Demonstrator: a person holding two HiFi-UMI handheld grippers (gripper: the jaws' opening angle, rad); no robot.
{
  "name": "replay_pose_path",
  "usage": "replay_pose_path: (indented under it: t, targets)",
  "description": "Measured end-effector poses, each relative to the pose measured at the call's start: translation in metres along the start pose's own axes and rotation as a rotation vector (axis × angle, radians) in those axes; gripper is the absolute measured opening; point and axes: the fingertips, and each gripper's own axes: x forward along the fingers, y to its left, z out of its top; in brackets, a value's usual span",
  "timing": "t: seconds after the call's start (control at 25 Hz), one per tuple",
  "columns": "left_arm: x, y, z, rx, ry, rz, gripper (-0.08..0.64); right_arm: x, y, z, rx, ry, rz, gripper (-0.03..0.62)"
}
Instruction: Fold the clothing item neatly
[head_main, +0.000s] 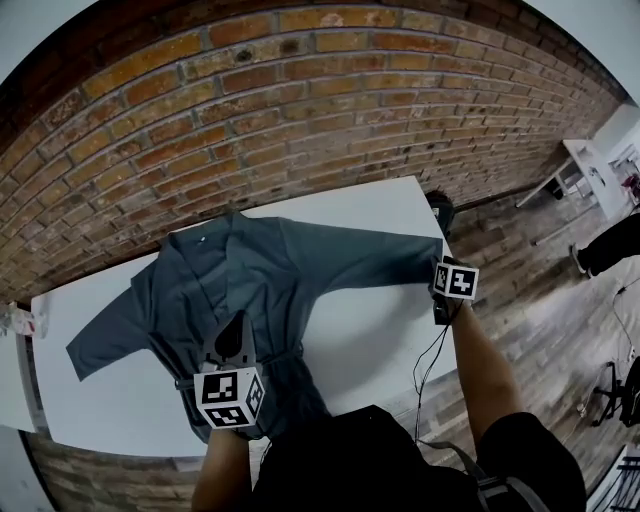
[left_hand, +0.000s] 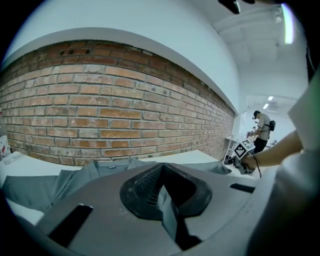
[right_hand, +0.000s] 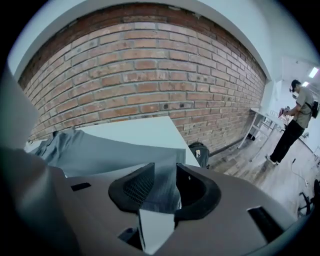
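grey garment (head_main: 250, 265) lay spread. left gripper (left_hand: 162, 172) fingers were clamped on its waist; right gripper (right_hand: 164, 175) fingers stood apart around the sleeve (head_main: 370, 258). i judged a square cuff grip best.

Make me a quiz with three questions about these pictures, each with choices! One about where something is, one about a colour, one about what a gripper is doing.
1. Where does the garment lie?
A. on the floor
B. on the white table
C. on a chair

2. What colour is the garment?
A. red
B. yellow
C. grey

3. How do the left gripper's jaws stand?
A. shut on the garment
B. wide open and empty
C. holding a cup

Answers:
1. B: it is spread out across the tabletop.
2. C: it looks grey in every view.
3. A: the left gripper view shows cloth pinched between closed jaws.
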Motion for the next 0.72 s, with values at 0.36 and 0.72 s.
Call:
replay_pose_path:
  t: [0.36, 0.72]
  targets:
    - [-0.018, -0.002, -0.011, 0.048, 0.026, 0.045, -0.002, 0.029, -0.019, -0.029, 0.043, 0.120, 0.002, 0.120]
    - [-0.018, -0.005, -0.020, 0.056, 0.055, 0.075, -0.002, 0.034, -0.016, -0.031, 0.063, 0.143, 0.059, 0.117]
